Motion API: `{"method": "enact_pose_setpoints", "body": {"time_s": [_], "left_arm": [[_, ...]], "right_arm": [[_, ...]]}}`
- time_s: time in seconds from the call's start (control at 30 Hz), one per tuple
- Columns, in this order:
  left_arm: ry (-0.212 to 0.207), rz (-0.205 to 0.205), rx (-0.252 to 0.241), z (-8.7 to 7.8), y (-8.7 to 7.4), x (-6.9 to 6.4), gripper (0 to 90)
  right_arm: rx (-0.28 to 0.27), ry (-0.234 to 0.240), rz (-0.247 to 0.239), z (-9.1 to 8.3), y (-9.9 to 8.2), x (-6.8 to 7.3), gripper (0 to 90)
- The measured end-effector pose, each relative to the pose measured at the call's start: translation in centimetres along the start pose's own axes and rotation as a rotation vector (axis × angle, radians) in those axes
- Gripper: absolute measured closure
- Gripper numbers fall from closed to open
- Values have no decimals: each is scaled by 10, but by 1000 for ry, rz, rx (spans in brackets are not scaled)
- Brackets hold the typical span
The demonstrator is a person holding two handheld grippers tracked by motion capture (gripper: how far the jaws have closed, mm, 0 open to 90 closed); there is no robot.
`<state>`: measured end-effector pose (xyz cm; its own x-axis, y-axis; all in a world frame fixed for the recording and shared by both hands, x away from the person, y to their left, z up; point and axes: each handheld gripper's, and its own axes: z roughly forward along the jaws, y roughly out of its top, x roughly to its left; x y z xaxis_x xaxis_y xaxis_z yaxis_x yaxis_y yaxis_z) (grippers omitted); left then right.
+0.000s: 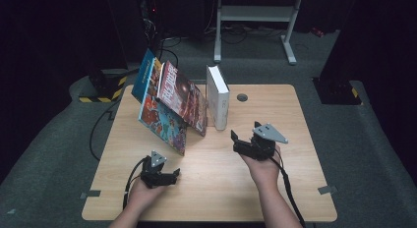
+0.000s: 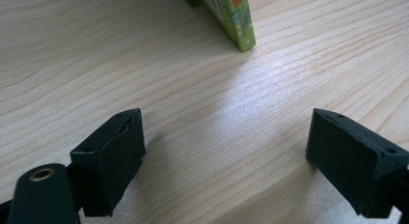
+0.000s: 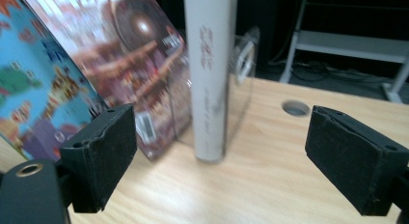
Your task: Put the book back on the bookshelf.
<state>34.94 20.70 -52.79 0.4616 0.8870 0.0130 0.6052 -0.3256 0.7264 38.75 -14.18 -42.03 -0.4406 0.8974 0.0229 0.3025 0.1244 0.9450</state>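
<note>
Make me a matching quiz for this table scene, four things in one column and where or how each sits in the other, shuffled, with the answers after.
Things:
1. white book
2. red-covered book
3. left gripper
4. round hole in the table

Places or states:
A. leaning on the white book
B. standing upright
C. right of the white book, near the table's far edge
D. jaws open over bare wood, near the front edge

Pairs: 1-B, 2-A, 3-D, 4-C

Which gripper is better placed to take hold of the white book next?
Probably the right. The right gripper is open, close in front of the upright white book, whose spine stands between its jaws in its own view. The left gripper is open too, but lower left, aimed across bare table.
</note>
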Motion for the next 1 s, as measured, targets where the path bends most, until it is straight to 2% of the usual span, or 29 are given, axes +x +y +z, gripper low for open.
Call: {"method": "enact_pose_setpoints", "body": {"time_s": [0.27, 0.33, 0.53, 0.67, 0.83, 0.87, 0.97, 1.0], "left_arm": [[-10, 1, 0, 1, 1, -1, 131], [-11, 12, 4, 2, 2, 0, 126], [-12, 7, 3, 2, 2, -1, 126], [-14, 9, 2, 2, 2, -1, 125], [-15, 13, 0, 1, 1, -1, 126], [-16, 12, -1, 1, 1, -1, 126], [-18, 15, -1, 1, 1, -1, 127], [-19, 16, -1, 1, 1, -1, 128]], "right_arm": [[57, -54, 5, -31, -34, -23, 105], [76, -77, 13, -37, -46, -29, 105], [172, -119, 33, -45, -85, -47, 107], [230, -139, 53, -49, -105, -59, 105], [310, -169, 58, -51, -122, -71, 114], [337, -169, 70, -51, -122, -73, 110], [362, -165, 80, -49, -122, -76, 108], [392, -160, 72, -46, -122, -77, 106]]}}
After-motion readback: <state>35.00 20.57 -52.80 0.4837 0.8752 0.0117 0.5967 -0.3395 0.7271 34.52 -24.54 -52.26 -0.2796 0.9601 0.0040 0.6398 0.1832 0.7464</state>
